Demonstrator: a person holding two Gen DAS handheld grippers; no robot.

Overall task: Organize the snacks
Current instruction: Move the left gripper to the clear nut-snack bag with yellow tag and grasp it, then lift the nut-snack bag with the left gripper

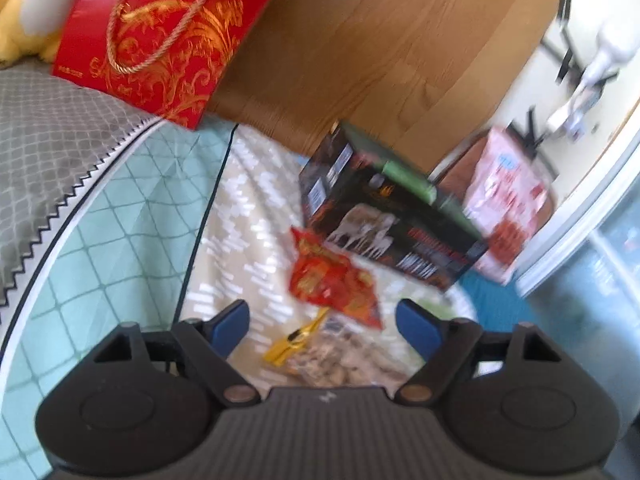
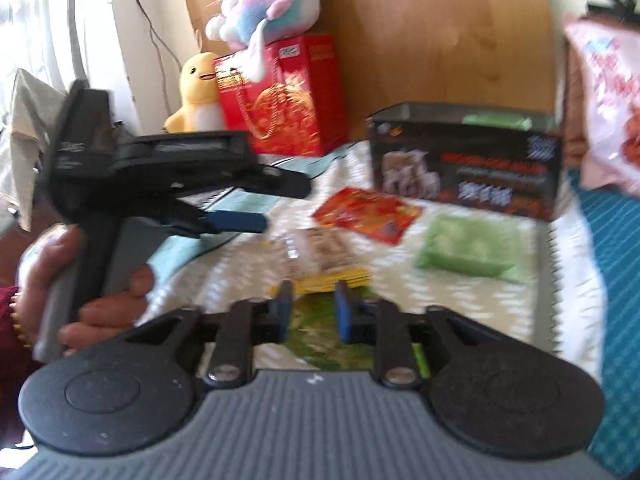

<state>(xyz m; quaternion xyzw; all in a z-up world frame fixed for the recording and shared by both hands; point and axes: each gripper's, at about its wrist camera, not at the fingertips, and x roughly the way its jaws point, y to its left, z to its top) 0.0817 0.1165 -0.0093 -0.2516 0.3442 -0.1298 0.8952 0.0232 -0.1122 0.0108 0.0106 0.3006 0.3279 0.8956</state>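
left wrist: tilted, over bed | right wrist: level, low | shared: black box (image 1: 384, 216) (image 2: 466, 160)

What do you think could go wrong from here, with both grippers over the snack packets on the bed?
The right gripper has its fingers narrowed around a green packet, but blur hides whether they grip it; it might slip out when lifted. The left gripper hangs open above the clear nut bag, whose edge overlaps the red packet, so closing could catch both. The soft quilt may give under pressure.
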